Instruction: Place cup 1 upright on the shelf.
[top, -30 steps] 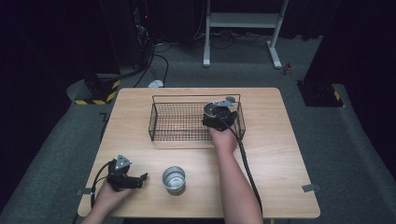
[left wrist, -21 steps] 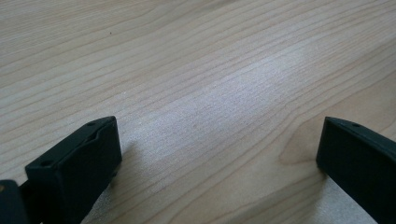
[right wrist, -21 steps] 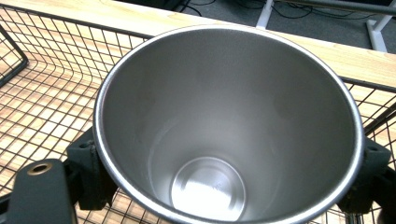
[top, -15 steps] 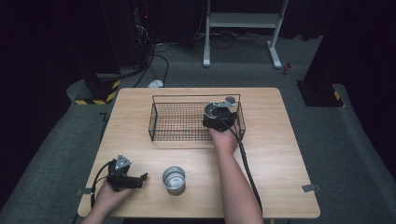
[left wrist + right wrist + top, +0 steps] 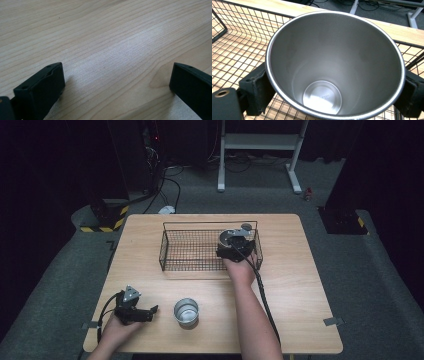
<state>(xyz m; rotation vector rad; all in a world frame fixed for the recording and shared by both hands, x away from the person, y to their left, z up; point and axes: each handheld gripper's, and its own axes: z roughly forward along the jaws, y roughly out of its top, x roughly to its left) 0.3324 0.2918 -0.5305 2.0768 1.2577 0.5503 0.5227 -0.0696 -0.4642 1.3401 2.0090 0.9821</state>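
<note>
A shiny stainless-steel cup with a round rim (image 5: pixel 335 65) sits between the right gripper's two black jaws, its mouth turned toward the camera in the right gripper view so that the flat stamped bottom shows inside. One jaw presses against its outer wall at lower left, the other at the right edge, so the jaws are clamped on the cup. Beneath and around it lies the black wire-mesh basket (image 5: pixel 239 37), and the cup is held over the basket's right end. In the high view the right gripper (image 5: pixel 235 242) is at that right end of the basket (image 5: pixel 190 251), on the light wooden table (image 5: pixel 300 285). A second steel cup (image 5: pixel 186 312) stands upright on the table near the front edge. Just left of it the left gripper (image 5: pixel 150 311) rests low over the bare wood, its jaws wide apart with nothing between them.
</note>
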